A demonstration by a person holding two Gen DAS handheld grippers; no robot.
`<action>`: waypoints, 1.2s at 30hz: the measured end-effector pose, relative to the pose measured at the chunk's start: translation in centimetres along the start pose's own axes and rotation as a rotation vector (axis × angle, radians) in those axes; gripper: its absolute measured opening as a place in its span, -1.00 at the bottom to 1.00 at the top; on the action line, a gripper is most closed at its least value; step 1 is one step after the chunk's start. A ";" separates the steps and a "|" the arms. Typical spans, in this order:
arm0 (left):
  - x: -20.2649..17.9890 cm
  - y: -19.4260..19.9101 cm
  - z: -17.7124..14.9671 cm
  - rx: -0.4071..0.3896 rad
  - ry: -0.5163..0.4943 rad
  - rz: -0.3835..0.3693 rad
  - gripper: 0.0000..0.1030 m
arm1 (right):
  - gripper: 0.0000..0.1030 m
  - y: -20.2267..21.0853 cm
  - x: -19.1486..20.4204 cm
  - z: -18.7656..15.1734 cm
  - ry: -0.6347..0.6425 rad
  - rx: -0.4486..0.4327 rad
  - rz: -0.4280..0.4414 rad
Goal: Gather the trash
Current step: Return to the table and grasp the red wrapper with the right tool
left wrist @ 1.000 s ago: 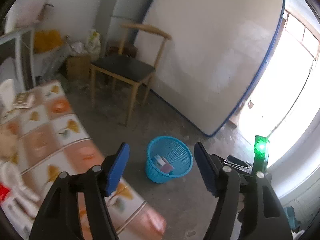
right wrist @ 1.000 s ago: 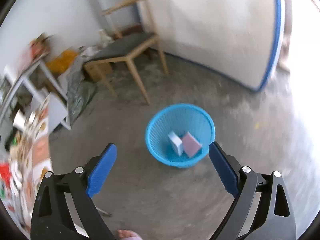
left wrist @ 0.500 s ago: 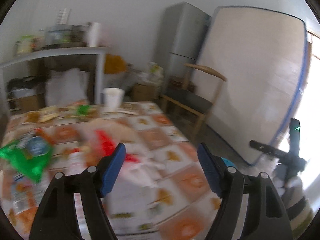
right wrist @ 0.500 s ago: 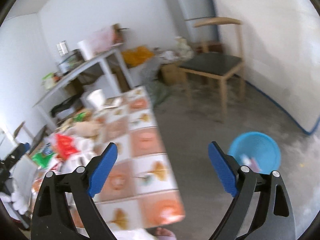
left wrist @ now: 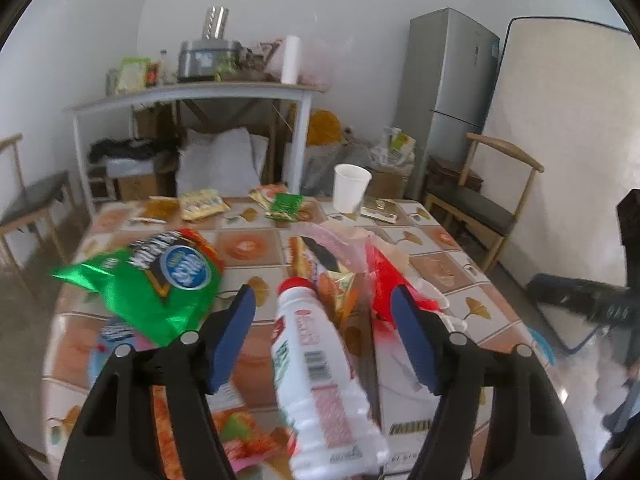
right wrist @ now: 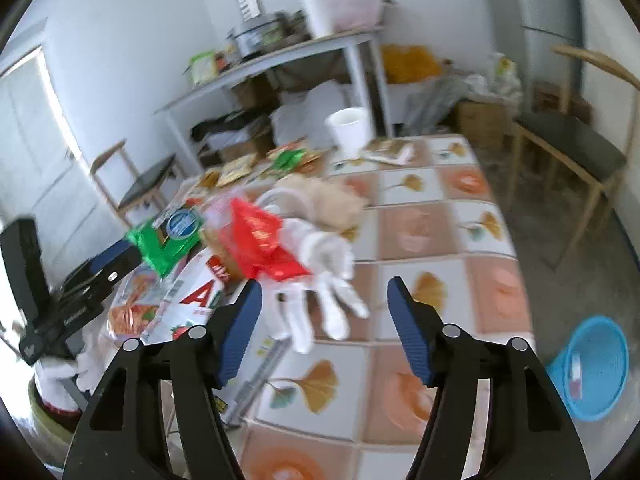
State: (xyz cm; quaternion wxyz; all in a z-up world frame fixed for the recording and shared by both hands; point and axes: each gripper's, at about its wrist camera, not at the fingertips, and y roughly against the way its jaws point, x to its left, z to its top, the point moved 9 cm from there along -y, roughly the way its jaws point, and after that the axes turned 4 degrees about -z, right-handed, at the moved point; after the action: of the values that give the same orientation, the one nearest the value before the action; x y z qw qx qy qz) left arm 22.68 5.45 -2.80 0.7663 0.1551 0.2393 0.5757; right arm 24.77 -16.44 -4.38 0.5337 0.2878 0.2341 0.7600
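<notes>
Left wrist view: the left hand-held gripper (left wrist: 322, 320) hangs over a tabletop (left wrist: 432, 236) covered in a tiled ginkgo-leaf cloth and strewn with trash. Its blue pads are spread and closing, and a white plastic bottle (left wrist: 316, 368) with a red cap lies on its side between them, touching neither pad. Left of the bottle sits a crumpled green snack bag (left wrist: 148, 280); to its right a red plastic bag (left wrist: 384, 280) and a cardboard carton (left wrist: 404, 400). Toward the far edge stand a white paper cup (left wrist: 351, 193) and several small snack wrappers (left wrist: 202, 204). Behind the tabletop are a grey shelf table (left wrist: 192, 94), a fridge (left wrist: 448, 80) and a wooden chair (left wrist: 480, 204).

In the right wrist view, the right hand-held gripper (right wrist: 324, 308) points down at the near part of the same tabletop. Its jaws are apart and closing with nothing pinched; a white glove (right wrist: 320, 280) lies just beyond the pads, beside the red bag. The blue trash basket (right wrist: 592, 364) stands on the floor (right wrist: 580, 264) off the tabletop's right edge, with a few pieces already inside. At the left edge the other hand-held gripper shows, held by a person's white-gloved hand (right wrist: 56, 372).
</notes>
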 end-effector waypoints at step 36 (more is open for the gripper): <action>1.1 -7.2 -1.3 0.168 0.055 -0.080 -0.76 | -0.95 -9.6 6.5 0.7 0.314 0.121 -0.035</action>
State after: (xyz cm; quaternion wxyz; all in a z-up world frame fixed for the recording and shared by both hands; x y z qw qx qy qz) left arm 27.99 4.33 -7.82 0.7661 0.1933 0.3136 0.5266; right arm 30.01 -7.14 -8.97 0.4856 0.1931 0.3648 0.7706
